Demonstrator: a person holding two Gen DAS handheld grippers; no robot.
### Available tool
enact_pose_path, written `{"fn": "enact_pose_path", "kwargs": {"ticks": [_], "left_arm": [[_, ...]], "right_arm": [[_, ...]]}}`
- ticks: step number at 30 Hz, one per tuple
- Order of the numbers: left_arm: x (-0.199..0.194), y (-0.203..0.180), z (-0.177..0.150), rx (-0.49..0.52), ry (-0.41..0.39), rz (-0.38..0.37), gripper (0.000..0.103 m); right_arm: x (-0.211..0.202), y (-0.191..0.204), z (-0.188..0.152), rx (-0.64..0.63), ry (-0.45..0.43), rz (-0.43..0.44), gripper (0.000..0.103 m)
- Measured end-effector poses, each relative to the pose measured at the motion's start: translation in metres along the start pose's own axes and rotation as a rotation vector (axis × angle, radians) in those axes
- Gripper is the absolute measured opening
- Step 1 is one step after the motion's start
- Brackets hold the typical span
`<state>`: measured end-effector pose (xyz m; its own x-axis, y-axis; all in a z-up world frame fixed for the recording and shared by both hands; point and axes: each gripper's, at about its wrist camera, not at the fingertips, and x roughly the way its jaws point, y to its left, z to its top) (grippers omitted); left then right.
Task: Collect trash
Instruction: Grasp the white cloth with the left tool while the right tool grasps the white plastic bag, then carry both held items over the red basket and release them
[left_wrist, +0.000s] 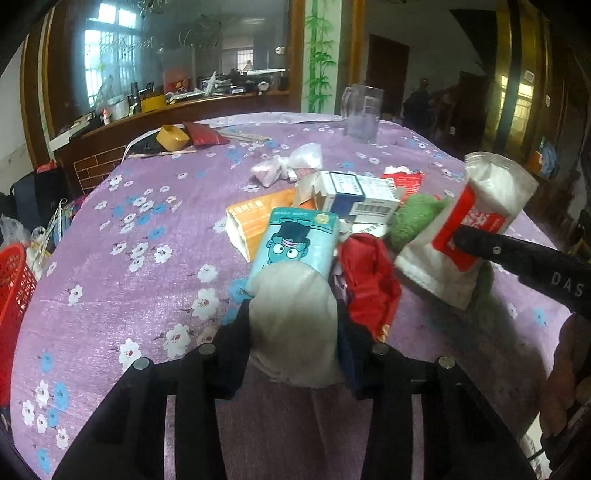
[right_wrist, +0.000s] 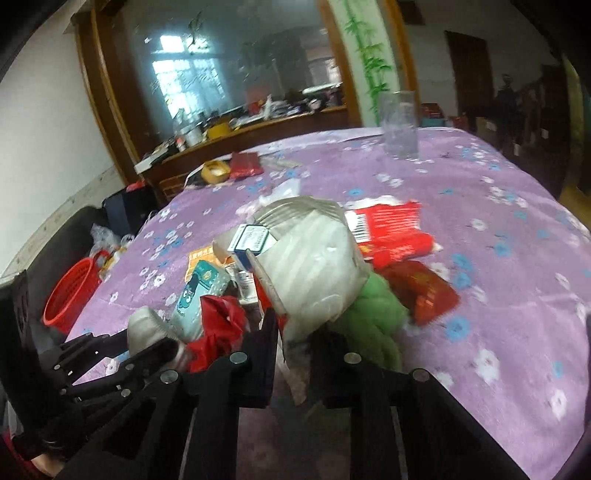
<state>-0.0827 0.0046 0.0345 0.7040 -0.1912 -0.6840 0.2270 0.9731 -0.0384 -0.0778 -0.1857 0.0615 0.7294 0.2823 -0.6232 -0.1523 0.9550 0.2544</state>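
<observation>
A pile of trash lies on the purple flowered tablecloth (left_wrist: 129, 236): an orange box (left_wrist: 255, 214), a white and blue box (left_wrist: 354, 195), a red wrapper (left_wrist: 369, 284) and a green cloth (left_wrist: 413, 218). My left gripper (left_wrist: 291, 325) is shut on a teal tissue pack (left_wrist: 295, 243) with a grey-white end. My right gripper (right_wrist: 295, 332) is shut on a white and red plastic bag (right_wrist: 314, 258), lifted over the green cloth (right_wrist: 369, 314). In the left wrist view that bag (left_wrist: 469, 221) hangs from the right gripper's black finger at the right.
A red basket (right_wrist: 70, 291) stands off the table's left edge. A clear jug (left_wrist: 362, 110) stands at the far side. A yellow tape roll (left_wrist: 171, 137) and a red packet (left_wrist: 203, 133) lie far left. A flat red box (right_wrist: 388, 225) lies behind the pile.
</observation>
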Motion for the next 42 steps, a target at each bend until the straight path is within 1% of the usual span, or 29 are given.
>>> {"fn": "enact_pose_path", "kwargs": {"ticks": [4, 8, 13, 24, 32, 42], "left_arm": [[-0.024, 0.001, 0.001, 0.005, -0.05, -0.013, 0.04], [-0.045, 0.005, 0.003, -0.002, -0.101, -0.008, 0.04], [-0.058, 0.011, 0.005, -0.005, -0.121, 0.015, 0.04], [-0.052, 0.019, 0.025, -0.032, -0.134, 0.066, 0.04], [-0.048, 0.031, 0.033, -0.06, -0.134, 0.093, 0.04], [-0.054, 0.048, 0.034, -0.073, -0.156, 0.106, 0.04]], "right_arm": [[-0.023, 0.003, -0.009, 0.018, -0.024, -0.019, 0.019], [-0.042, 0.019, -0.007, -0.008, -0.065, -0.014, 0.019], [-0.054, 0.03, -0.005, -0.032, -0.098, 0.008, 0.019], [-0.04, 0.029, 0.003, -0.047, -0.08, 0.099, 0.019], [-0.028, 0.024, 0.009, -0.044, -0.061, 0.136, 0.019], [-0.024, 0.034, 0.015, -0.054, -0.041, 0.158, 0.019]]}}
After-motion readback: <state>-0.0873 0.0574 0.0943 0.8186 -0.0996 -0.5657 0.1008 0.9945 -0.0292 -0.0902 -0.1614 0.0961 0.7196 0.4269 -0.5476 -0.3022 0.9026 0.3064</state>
